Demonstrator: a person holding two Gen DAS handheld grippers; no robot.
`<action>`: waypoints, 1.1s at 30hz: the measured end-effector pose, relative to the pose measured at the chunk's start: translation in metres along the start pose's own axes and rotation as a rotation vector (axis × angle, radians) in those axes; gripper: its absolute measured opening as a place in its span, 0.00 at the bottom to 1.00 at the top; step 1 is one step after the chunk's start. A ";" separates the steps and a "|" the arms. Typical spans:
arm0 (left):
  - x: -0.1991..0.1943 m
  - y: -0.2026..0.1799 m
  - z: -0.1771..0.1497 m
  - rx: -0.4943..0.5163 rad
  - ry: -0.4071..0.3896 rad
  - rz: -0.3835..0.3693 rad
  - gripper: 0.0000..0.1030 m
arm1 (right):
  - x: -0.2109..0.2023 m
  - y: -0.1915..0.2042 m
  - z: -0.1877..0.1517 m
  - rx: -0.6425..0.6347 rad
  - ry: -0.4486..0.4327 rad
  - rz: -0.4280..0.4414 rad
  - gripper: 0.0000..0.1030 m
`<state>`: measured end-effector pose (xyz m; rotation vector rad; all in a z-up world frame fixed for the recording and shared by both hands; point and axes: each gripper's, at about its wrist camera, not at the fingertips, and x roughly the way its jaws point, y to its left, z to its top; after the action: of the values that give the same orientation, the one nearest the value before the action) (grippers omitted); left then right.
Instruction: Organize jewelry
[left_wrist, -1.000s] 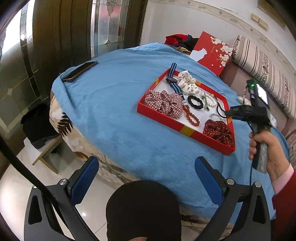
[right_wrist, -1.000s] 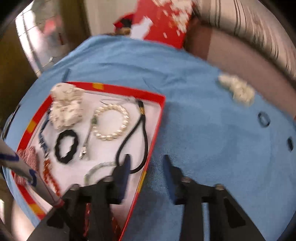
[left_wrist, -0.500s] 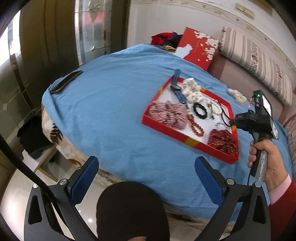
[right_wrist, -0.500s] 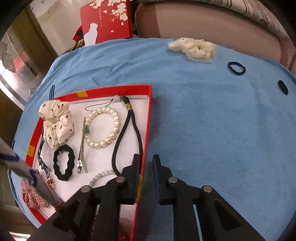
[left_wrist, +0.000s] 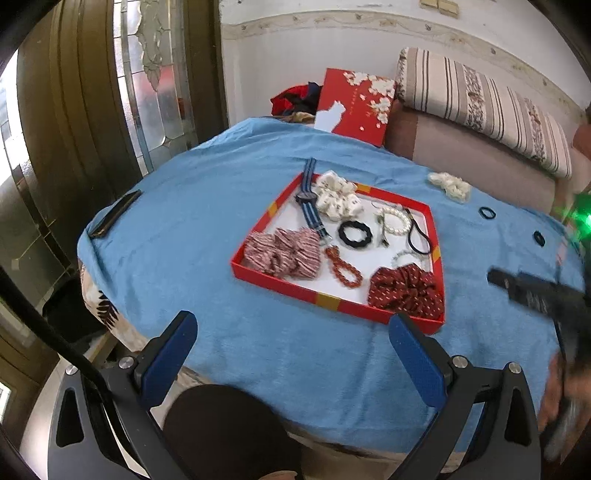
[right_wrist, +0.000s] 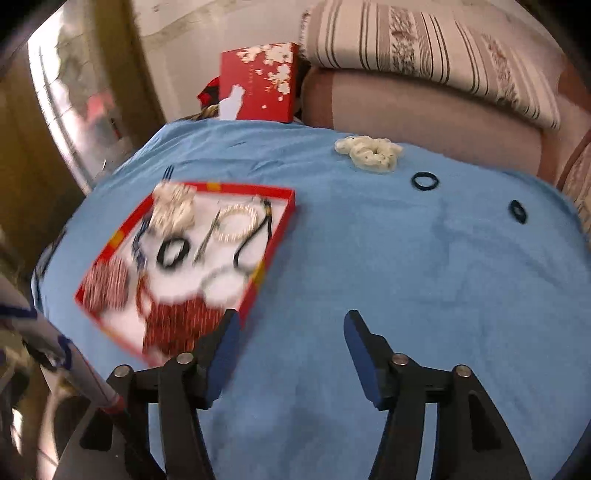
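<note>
Mostly sorted: the red tray (right_wrist: 284, 221) at centre-left holds most pieces. Both grippers, left gripper (left_wrist: 295, 354) and right gripper (right_wrist: 291, 350), gape wide, empty. Next, probably fetch the cream scrunchie (right_wrist: 369, 151), upper centre on the blue surface (right_wrist: 406, 277).

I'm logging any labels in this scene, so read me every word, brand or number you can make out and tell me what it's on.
No text here can be read for certain.
Red gift box behind the table: a thin vertical line of print beside the white blossoms, too small to read.
Right tool, seen from the left wrist: faint marks on its black body, blurred by motion.
Red tray: only plain yellow patches, no lettering.
Dark phone: no visible marking.
</note>
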<state>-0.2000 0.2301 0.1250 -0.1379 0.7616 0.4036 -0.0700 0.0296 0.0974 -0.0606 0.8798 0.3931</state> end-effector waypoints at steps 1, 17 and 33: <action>0.002 -0.005 -0.002 0.003 0.011 -0.008 1.00 | -0.005 0.001 -0.008 -0.015 -0.003 -0.003 0.64; -0.002 -0.020 -0.016 0.043 0.017 0.030 1.00 | -0.018 0.036 -0.044 -0.135 -0.018 -0.028 0.66; 0.019 0.001 -0.017 0.006 0.052 0.044 1.00 | -0.006 0.062 -0.047 -0.182 0.011 -0.044 0.66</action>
<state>-0.1991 0.2323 0.0999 -0.1265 0.8182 0.4403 -0.1306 0.0750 0.0790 -0.2494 0.8500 0.4311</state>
